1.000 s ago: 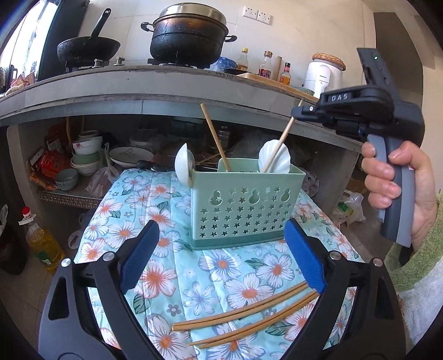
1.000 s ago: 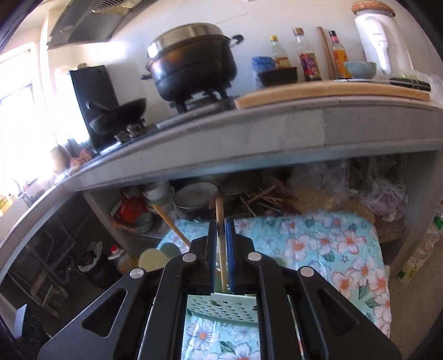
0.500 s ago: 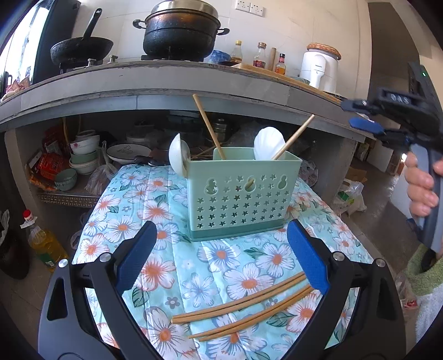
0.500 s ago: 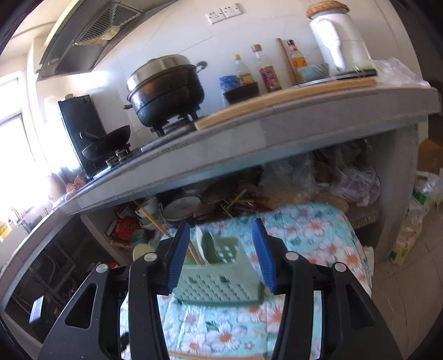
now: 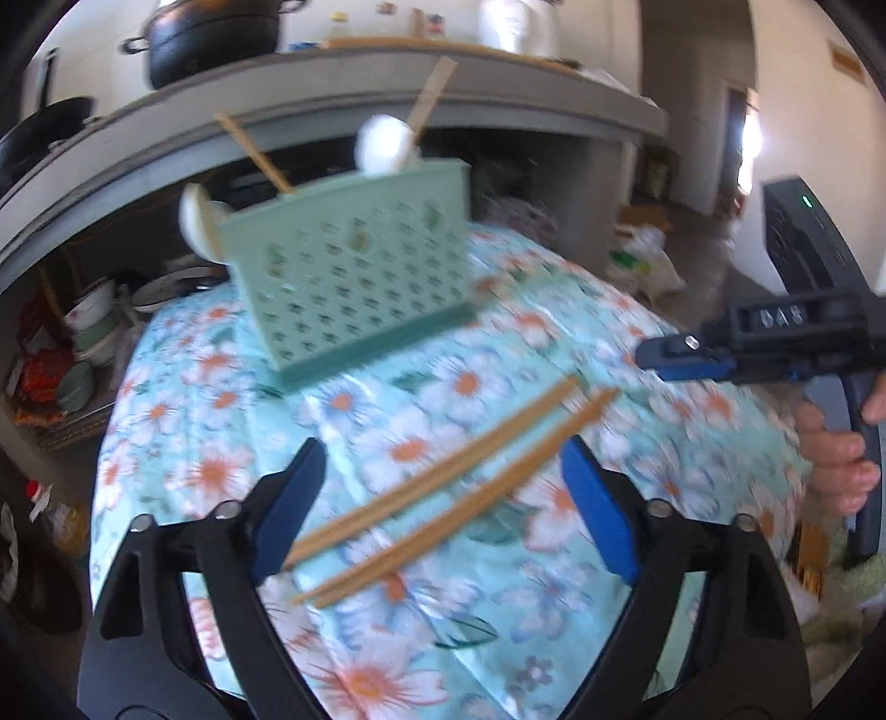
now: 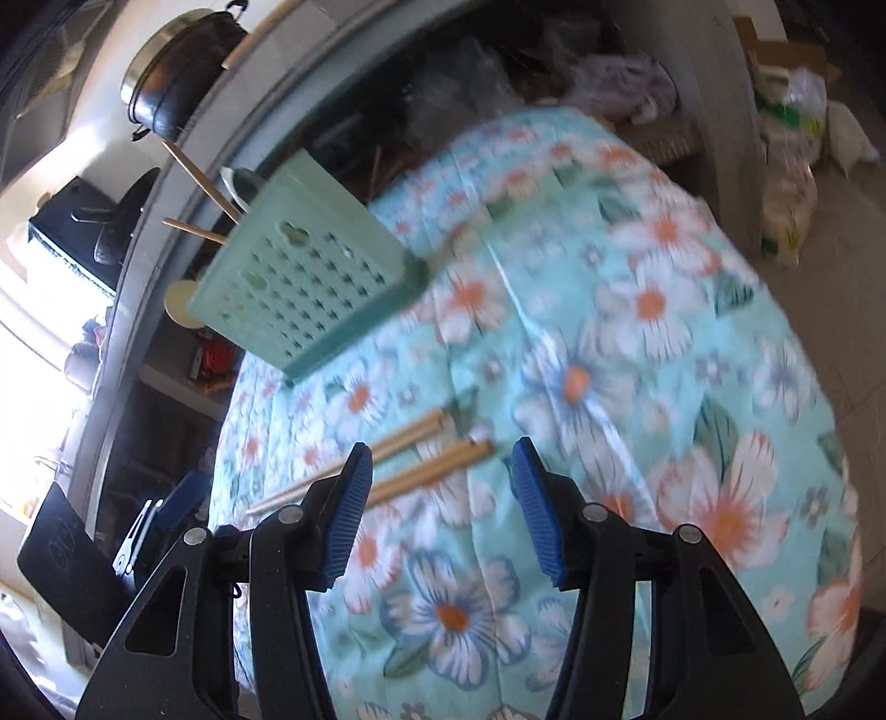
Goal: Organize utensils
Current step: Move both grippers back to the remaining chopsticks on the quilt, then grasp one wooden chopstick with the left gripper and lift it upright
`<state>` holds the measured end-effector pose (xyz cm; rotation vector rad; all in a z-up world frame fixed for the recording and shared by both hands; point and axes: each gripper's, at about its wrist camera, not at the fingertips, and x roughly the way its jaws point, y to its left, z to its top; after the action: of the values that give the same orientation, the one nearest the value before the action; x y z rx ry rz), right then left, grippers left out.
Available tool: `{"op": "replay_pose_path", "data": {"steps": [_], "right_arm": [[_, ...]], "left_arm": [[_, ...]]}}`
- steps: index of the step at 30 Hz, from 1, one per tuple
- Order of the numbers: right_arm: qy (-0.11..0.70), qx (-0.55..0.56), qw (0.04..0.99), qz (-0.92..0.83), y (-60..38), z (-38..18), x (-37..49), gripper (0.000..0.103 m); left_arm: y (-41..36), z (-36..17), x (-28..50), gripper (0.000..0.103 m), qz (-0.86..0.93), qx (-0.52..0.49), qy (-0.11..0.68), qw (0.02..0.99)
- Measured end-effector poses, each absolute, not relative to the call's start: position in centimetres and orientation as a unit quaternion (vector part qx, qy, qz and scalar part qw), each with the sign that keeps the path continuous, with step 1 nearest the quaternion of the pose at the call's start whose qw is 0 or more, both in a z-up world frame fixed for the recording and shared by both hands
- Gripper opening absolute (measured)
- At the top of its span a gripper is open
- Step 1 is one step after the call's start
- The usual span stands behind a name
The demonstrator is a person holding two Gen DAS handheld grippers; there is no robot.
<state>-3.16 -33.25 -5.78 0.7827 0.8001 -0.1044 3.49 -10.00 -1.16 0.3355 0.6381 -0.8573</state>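
Note:
A mint-green perforated utensil holder [image 5: 354, 277] stands on the floral cloth [image 5: 554, 554] and holds two chopsticks and two white spoons; it also shows in the right wrist view [image 6: 310, 282]. Several wooden chopsticks [image 5: 454, 487] lie loose on the cloth in front of it, also seen in the right wrist view [image 6: 410, 454]. My left gripper [image 5: 443, 509] is open and empty, hovering over the loose chopsticks. My right gripper [image 6: 437, 509] is open and empty just above their thick ends; it shows from the side in the left wrist view [image 5: 686, 360].
A concrete counter [image 5: 332, 88] with a black pot [image 5: 210, 33] runs behind the table. Bowls and plates [image 5: 105, 321] sit on the shelf under it. Bags [image 6: 797, 138] lie on the floor to the right.
My right gripper let go of a chopstick into the holder, opened, and came down over the loose chopsticks. My left gripper tilted down and moved closer over them.

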Motion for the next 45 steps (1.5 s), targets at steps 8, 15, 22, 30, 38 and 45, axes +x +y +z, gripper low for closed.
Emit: {"op": "replay_pose_path", "data": {"steps": [8,15,22,30,38,45], "right_arm": [[0.378,0.394,0.837,-0.046,-33.5,-6.8,-4.4,0.052],[0.376,0.403,0.834,-0.037,-33.9,-7.2,-4.3,0.052],[0.377,0.411,0.829,-0.031,-33.8,-7.7,-4.3,0.052],[0.367,0.414,0.833,-0.032,-34.3,-7.3,-4.9,0.052],[0.358,0.424,0.831,-0.036,-34.9,-7.2,-5.6,0.052],[0.349,0.438,0.828,-0.038,-35.5,-7.3,-6.1,0.052]], "left_arm": [[-13.9,-4.9,0.5,0.033,-0.400,0.324,0.265,0.815],[-15.7,-7.9,-1.3,0.015,-0.364,0.471,0.185,0.782],[-16.0,-8.5,-2.4,0.009,-0.355,0.514,0.152,0.766],[-14.5,-6.7,-3.6,0.007,-0.394,0.481,0.220,0.752],[-14.0,-4.3,-2.5,0.027,-0.443,0.390,0.296,0.751],[-17.5,-3.6,-0.8,0.028,-0.461,0.327,0.320,0.761]]}}
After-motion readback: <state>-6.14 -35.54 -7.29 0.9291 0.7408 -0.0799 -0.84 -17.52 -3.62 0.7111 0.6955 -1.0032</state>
